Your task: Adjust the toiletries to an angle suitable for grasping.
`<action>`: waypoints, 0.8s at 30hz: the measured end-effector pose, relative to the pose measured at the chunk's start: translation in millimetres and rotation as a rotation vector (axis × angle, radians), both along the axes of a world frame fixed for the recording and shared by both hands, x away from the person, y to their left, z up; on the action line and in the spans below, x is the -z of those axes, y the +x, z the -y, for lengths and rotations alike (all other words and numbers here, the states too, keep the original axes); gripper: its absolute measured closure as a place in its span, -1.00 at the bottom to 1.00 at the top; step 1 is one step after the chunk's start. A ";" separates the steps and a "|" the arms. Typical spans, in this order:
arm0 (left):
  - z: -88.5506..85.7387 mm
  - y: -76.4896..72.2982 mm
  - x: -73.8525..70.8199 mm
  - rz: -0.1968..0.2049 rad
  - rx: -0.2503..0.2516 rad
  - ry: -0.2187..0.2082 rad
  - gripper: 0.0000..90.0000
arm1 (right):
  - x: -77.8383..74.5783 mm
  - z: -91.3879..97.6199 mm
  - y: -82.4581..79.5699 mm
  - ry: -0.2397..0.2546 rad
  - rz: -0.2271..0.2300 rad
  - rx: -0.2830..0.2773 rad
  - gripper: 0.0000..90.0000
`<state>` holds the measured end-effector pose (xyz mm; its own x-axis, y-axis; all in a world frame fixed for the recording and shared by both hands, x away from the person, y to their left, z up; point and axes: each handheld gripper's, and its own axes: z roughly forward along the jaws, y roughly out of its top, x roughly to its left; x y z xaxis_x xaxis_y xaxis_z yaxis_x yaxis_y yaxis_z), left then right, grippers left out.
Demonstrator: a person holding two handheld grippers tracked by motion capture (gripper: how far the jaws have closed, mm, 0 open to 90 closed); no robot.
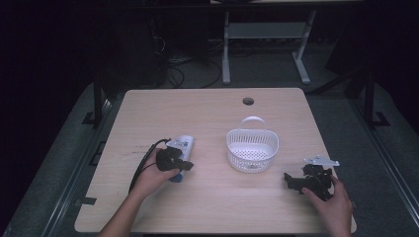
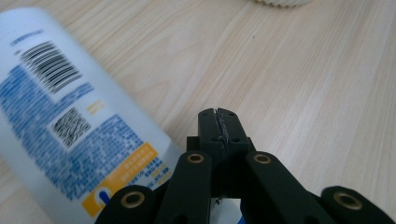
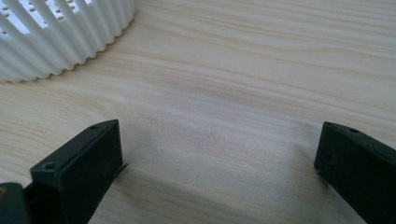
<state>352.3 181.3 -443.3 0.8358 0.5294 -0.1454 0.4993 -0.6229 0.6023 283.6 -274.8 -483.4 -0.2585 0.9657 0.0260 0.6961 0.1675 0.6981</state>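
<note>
Work looks barely begun: the white bottle (image 1: 180,152) with blue print lies on its side on the wooden table (image 1: 212,207), left of the white slotted basket (image 1: 252,150), which holds nothing I can make out. The left gripper (image 2: 219,122) has its jaws pressed together on nothing, just beside the bottle rather than around it. The right gripper (image 3: 219,158) rests on the table near the basket, jaws spread wide and empty. Opening, grasping and probably carrying the bottle to the basket are all left.

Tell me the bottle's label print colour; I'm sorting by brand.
Blue text on the white bottle, with an orange patch and black barcode, clearest in the left gripper view.
</note>
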 end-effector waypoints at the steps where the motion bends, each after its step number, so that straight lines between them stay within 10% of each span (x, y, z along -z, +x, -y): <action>1: -2.2 -1.0 0.4 0.001 -0.009 -0.003 1.00 | 0.0 0.0 0.0 0.000 0.000 0.000 -0.99; 24: -57.5 -12.8 -2.4 0.044 -0.119 0.048 1.00 | 0.0 0.0 0.0 0.000 0.000 0.000 -0.99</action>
